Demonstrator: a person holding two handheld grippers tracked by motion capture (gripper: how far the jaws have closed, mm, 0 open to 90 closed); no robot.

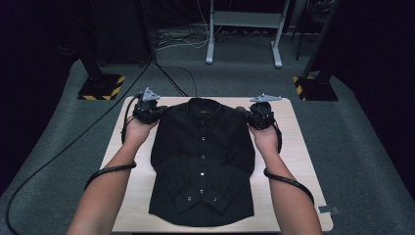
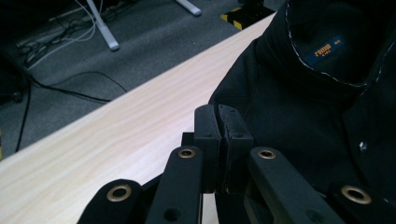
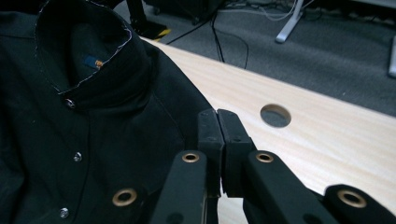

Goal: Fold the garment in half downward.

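Observation:
A black button-up shirt (image 1: pixel 203 161) lies flat on the wooden table (image 1: pixel 293 142), collar at the far side and both sleeves folded in across the front. My left gripper (image 1: pixel 155 110) is at the shirt's left shoulder. In the left gripper view its jaws (image 2: pixel 222 114) are pressed together where the shoulder edge of the shirt (image 2: pixel 299 116) meets them. My right gripper (image 1: pixel 250 116) is at the right shoulder, its jaws (image 3: pixel 217 119) likewise closed on the edge of the shirt (image 3: pixel 107 116). A blue label shows inside the collar (image 2: pixel 327 49).
A round hole (image 3: pixel 275 115) is cut into the tabletop beyond the right gripper. A small grey object (image 1: pixel 328 209) lies at the table's near right corner. Grey carpet, cables, stand bases with yellow-black tape (image 1: pixel 102 87) and a white frame (image 1: pixel 243 29) surround the table.

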